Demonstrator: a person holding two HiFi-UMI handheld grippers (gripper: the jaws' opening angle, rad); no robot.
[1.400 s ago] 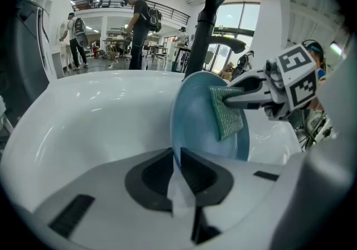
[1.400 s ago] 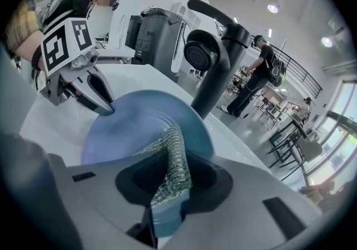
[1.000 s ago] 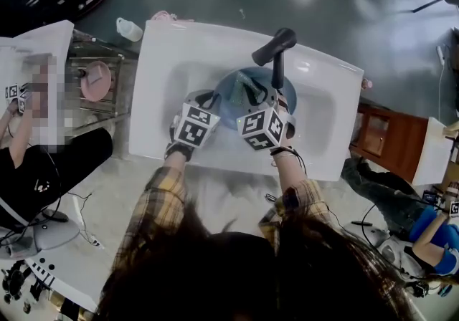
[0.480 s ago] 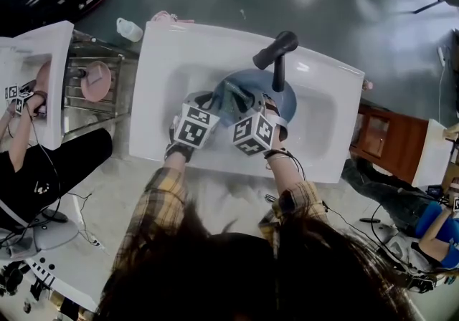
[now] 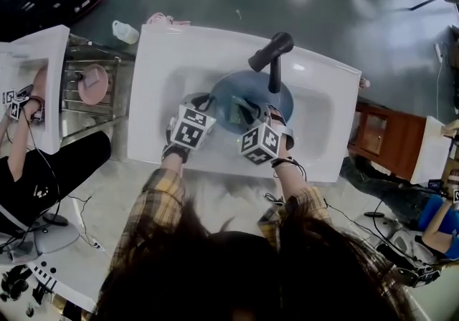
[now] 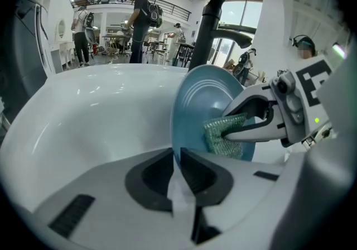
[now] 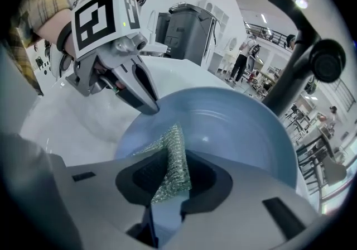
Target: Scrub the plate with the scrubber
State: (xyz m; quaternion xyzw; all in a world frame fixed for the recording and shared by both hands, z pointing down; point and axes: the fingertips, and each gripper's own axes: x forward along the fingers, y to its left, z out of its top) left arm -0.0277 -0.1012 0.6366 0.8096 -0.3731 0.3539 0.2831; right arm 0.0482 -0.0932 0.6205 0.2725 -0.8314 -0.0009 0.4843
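Note:
A blue plate (image 5: 269, 94) stands tilted on its edge in the white sink (image 5: 172, 54), under the black faucet (image 5: 272, 54). My left gripper (image 6: 177, 157) is shut on the plate's (image 6: 198, 95) near rim and holds it up. My right gripper (image 7: 175, 173) is shut on a green mesh scrubber (image 7: 172, 151), which is pressed against the plate's (image 7: 245, 131) inner face, low down near the rim. The left gripper view shows the scrubber (image 6: 226, 134) on the plate's face between the right gripper's fingers (image 6: 262, 126). From the head view both marker cubes hide the jaws.
A metal rack with a pink plate (image 5: 93, 83) stands left of the sink, with a white bottle (image 5: 123, 31) behind it. A wooden cabinet (image 5: 387, 137) is at the right. A seated person (image 5: 29, 162) is at the far left.
My right gripper has slid toward the sink's near edge and a little lower, dragging the scrubber over the plate. The left gripper and the plate's rim have stayed put.

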